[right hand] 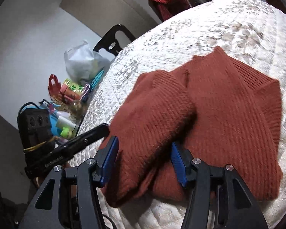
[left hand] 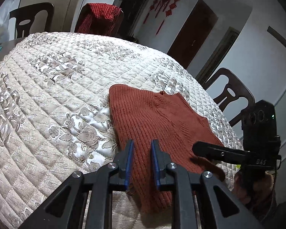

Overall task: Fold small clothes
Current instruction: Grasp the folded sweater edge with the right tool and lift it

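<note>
Left gripper point(left hand: 142, 148) jaws sit slightly apart over the sweater point(left hand: 154, 114), gripping nothing; right gripper point(right hand: 144, 152) jaws wide around a fold, pads barely clear. Lettering too blurry.

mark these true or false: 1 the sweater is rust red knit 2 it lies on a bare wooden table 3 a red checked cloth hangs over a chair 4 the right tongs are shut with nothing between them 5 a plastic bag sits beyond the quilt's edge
1. The sweater is rust red knit. True.
2. It lies on a bare wooden table. False: it lies on a white quilted cover.
3. A red checked cloth hangs over a chair. True.
4. The right tongs are shut with nothing between them. False: they stand apart, with a folded sleeve between them.
5. A plastic bag sits beyond the quilt's edge. True.
</note>
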